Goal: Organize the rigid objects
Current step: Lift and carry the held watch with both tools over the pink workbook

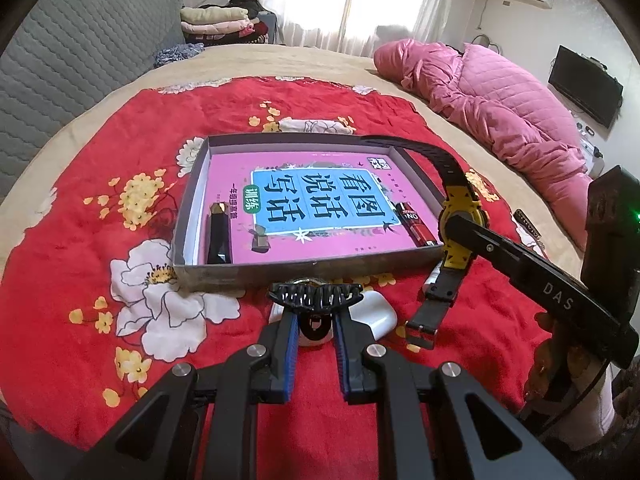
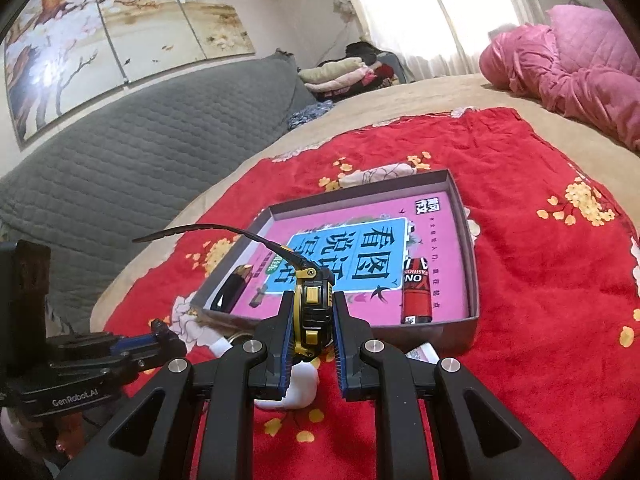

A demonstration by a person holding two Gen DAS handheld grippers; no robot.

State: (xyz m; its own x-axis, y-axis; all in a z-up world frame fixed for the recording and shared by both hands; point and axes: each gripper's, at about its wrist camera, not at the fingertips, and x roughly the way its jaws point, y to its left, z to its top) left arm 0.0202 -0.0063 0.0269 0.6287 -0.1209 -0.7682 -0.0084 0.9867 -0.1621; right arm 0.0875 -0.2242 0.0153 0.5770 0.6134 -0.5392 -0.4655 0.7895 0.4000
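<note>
Gripping a yellow-and-black watch (image 2: 311,312) by its case, the right gripper (image 2: 311,320) is holding it just before the tray (image 2: 460,196), while the left gripper (image 1: 316,312) is clamping a black hair clip (image 1: 316,298). Dangling straps could catch the tray wall and twist the watch loose.

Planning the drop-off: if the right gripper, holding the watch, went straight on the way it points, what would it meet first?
Probably the near wall of the shallow grey cardboard box, just beyond the yellow-and-black wristwatch in the right gripper; it may clear it and meet the pink book inside, since depth is unclear.
</note>
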